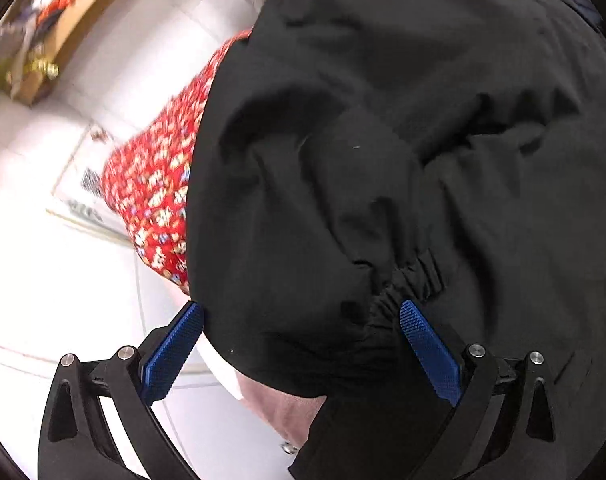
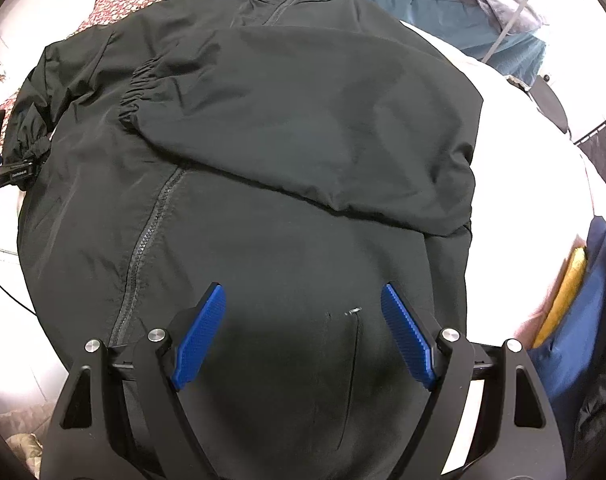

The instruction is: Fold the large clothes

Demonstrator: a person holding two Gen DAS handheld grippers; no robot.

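A black zip-front nylon jacket with elastic cuffs (image 2: pixel 263 152) lies spread front-up on a white surface (image 2: pixel 515 136), its collar at the far side and one sleeve folded across the chest, that sleeve's gathered cuff near the zip. The right tongs (image 2: pixel 303 312) hang above the jacket's lower front, pointing steeply down; their blue ribbed pads (image 2: pixel 201 336) stand wide apart and released, with nothing pinched between them, only flat cloth and a slit pocket seen below the gap. The zip runs just left of them in the right wrist view.

The left tongs (image 1: pixel 301 332) hover over the jacket's other side, equally spread and empty. A ruched elastic cuff (image 1: pixel 407 280) lies just beyond the right-hand pad in the left wrist view; whether the pad touches it cannot be told. The black cloth fills the space between and beyond the two pads. A red patterned fabric (image 1: pixel 155 196) lies partly under the jacket's edge, and beside it is a white tiled floor (image 1: pixel 43 272). This view is blurred toward its left.
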